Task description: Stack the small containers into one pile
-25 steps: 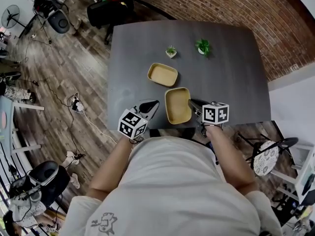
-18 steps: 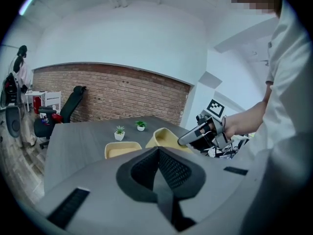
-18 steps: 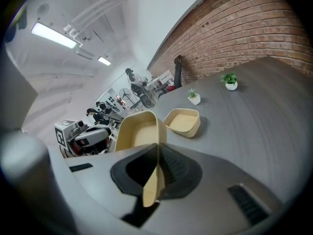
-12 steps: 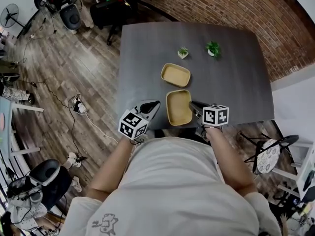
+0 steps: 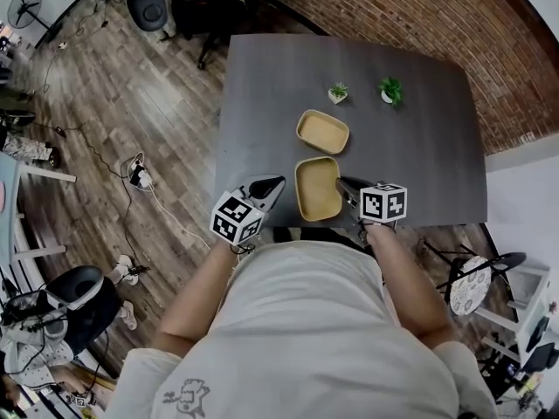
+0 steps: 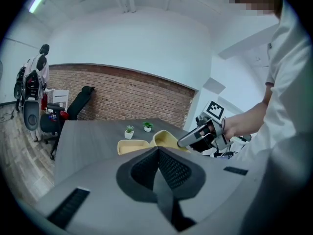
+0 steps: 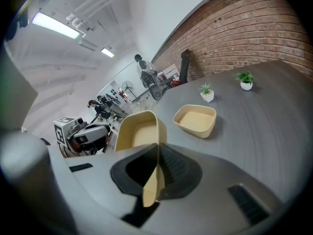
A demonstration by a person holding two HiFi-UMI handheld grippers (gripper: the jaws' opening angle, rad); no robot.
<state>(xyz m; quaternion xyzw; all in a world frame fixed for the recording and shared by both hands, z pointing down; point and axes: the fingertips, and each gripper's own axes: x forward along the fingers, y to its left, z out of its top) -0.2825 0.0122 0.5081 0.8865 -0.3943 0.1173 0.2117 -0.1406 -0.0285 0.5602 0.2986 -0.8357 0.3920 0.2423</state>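
Note:
Two shallow beige containers are in play. One container rests on the dark table, also seen in the right gripper view. My right gripper is shut on the right rim of the other container, which hangs tilted near the table's front edge. The rim wall is pinched between the right gripper's jaws. My left gripper hovers just left of the held container, jaws shut with nothing between them.
Two small potted plants stand on the table beyond the containers. A brick wall runs behind the table. Office chairs and cables lie on the wooden floor at the left.
Both grippers and the held container have shifted left relative to the table. The resting container, earlier up and to the left of the held one, now lies straight beyond it.

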